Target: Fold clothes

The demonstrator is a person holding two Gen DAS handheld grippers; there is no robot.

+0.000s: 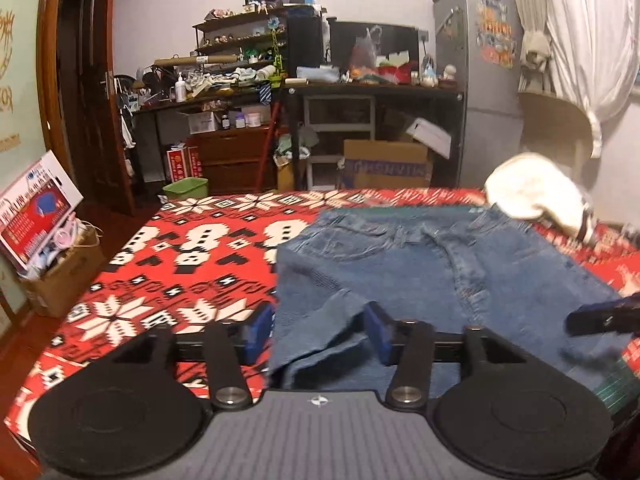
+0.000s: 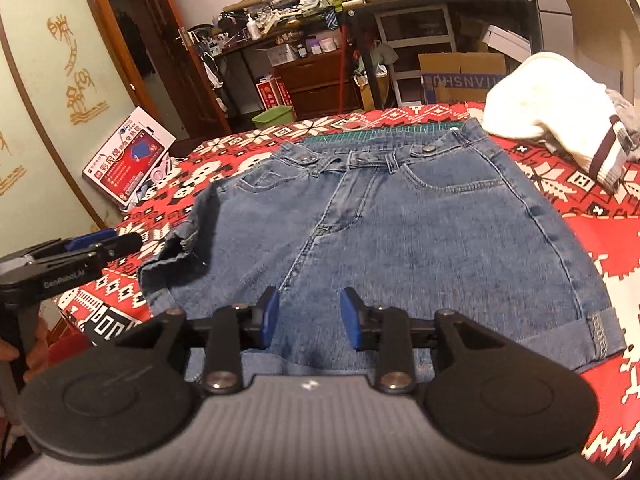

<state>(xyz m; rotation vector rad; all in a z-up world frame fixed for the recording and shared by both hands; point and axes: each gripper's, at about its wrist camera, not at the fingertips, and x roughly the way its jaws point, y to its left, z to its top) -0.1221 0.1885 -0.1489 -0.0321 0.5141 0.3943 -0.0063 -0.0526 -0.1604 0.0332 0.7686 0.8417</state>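
We see a pair of blue denim shorts (image 2: 400,236) spread flat across the centre of the right wrist view on a desk covered by a red, white and black patterned cloth (image 2: 600,248), waistband toward the top of the frame. A cream knitted garment with dark stripes (image 2: 552,120) lies bunched at upper right. Our left gripper (image 1: 320,334) stands open over the shorts' left hem, pads clear of the fabric, and our right gripper (image 2: 310,320) is moderately parted above the lower middle of the shorts, holding nothing.

Blue denim shorts (image 2: 400,232) lie spread flat (waistband far, one leg hem rumpled) on the patterned cloth.
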